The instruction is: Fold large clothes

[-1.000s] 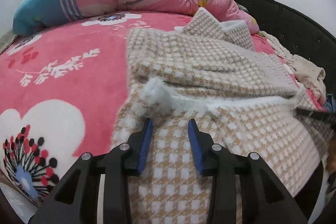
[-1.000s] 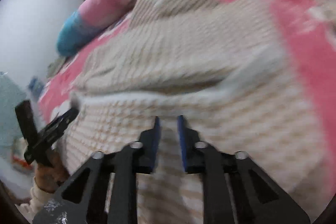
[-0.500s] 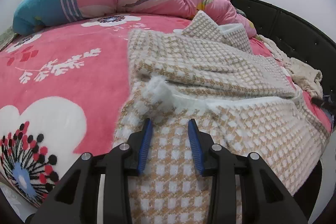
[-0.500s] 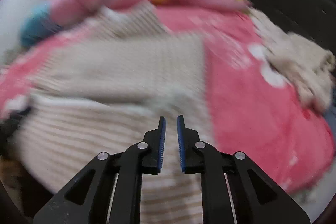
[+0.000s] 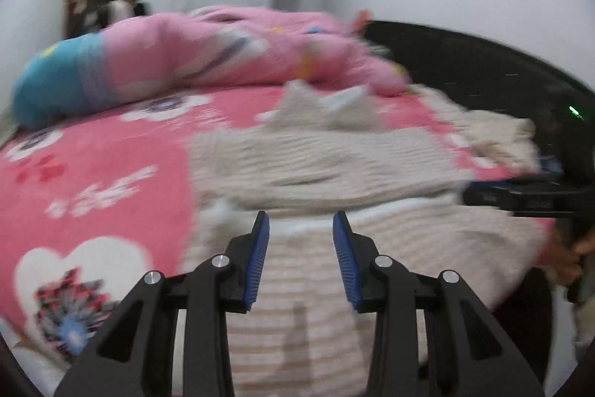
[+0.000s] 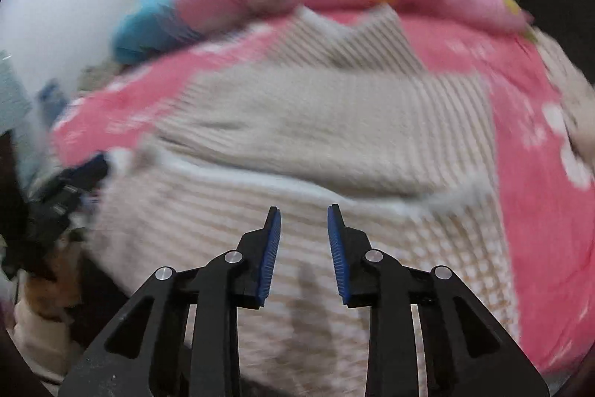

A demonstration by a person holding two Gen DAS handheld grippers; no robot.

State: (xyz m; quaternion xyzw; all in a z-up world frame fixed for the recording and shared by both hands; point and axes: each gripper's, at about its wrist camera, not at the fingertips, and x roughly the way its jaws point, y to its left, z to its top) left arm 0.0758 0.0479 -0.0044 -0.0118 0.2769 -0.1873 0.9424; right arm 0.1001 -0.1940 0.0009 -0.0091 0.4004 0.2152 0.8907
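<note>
The large beige-and-white checked knit garment lay spread across the pink fleece bed cover with white flower and heart prints. Its near section hung toward the bed edge below both grippers, and a folded upper layer lay across the middle, forming a crosswise ridge. A fuzzy white trim ran along the edge of the near section just beyond the fingertips. A pointed flap of the garment stood up at its far end, near the rolled pink quilt with a blue end that lay across the far side of the bed.

The left gripper hovered above the near section of the garment. Its blue-padded jaws stood apart, with nothing between them and no contact with the fabric visible.

The right gripper hovered above the same near section, further toward the right side of the bed. Its jaws were opening, and no fabric lay between the pads.

In the left wrist view, the right gripper appeared as a black body at the right edge, with part of a hand beneath it. A pile of cream fabric lay beside the black padded bed frame. Both views were motion-blurred, so fine texture could not be resolved.
</note>
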